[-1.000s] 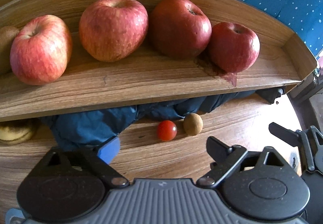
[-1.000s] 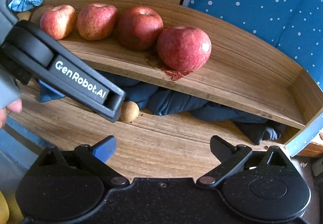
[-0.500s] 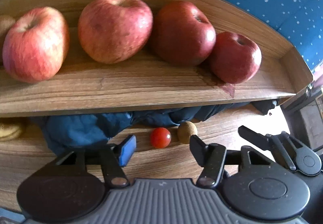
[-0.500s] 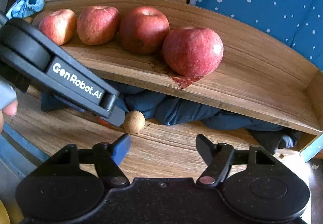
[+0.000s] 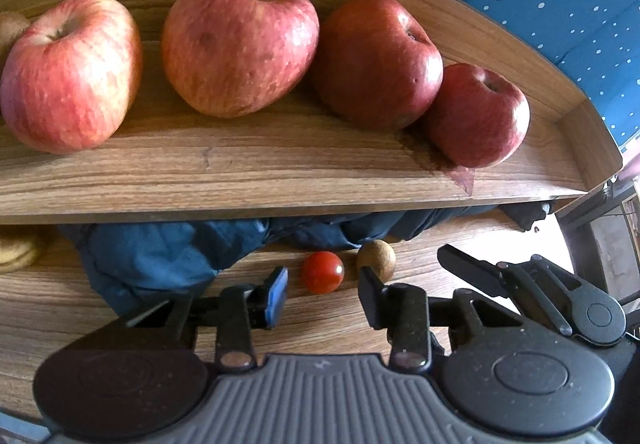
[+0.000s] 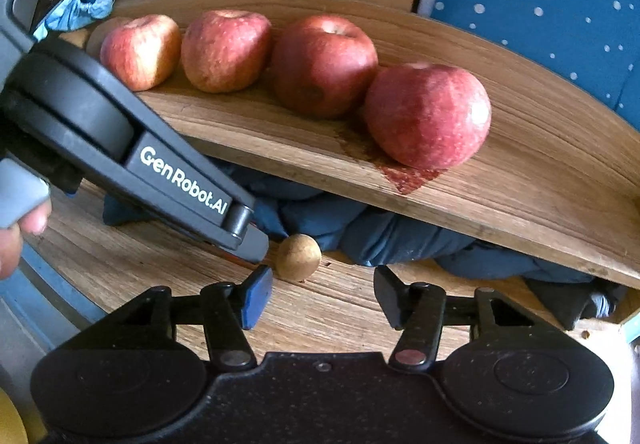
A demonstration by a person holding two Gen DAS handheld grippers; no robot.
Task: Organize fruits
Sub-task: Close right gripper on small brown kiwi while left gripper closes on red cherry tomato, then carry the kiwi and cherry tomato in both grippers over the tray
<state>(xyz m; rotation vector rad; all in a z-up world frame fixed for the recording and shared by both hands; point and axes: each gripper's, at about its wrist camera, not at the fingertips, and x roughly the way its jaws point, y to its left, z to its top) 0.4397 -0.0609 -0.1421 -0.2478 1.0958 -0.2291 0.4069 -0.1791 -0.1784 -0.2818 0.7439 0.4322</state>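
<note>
A: Left gripper (image 5: 322, 298) has its jaws spread, nothing between them; the cherry tomato (image 5: 323, 271) sits on the lower shelf (image 5: 120, 308) just ahead of the gap, roughly centred, not touched as far as the left wrist view shows.

B: And the right gripper (image 6: 320, 298)?

A: Also spread, empty; the small brown round fruit (image 6: 298, 257) lies just ahead of its left finger, off-centre. In the right wrist view the left tool's body crosses the frame and its tip hides the tomato, so nothing to say about it from there.

B: Step in hand?

A: Likely the left one picking the tomato; judgement only. To do it well: slide the fingers forward low along the wood until the tomato is fully between the pads; close gently, since it is probably soft and will roll; keep the right finger clear of the brown fruit, which sits just beside the tomato.

B: Risks?

A: Two tools crowd one spot; the left tool's tip is near the brown fruit and could knock it; the blue cloth (image 5: 160, 256) bunched behind could snag a finger; the upper shelf edge (image 5: 280, 204) hangs right overhead, so lift out toward the person, not straight up.

B: Rest of the fruit?

A: Four apples (image 5: 240, 44) in a row on the upper shelf; looks sorted already.
</note>
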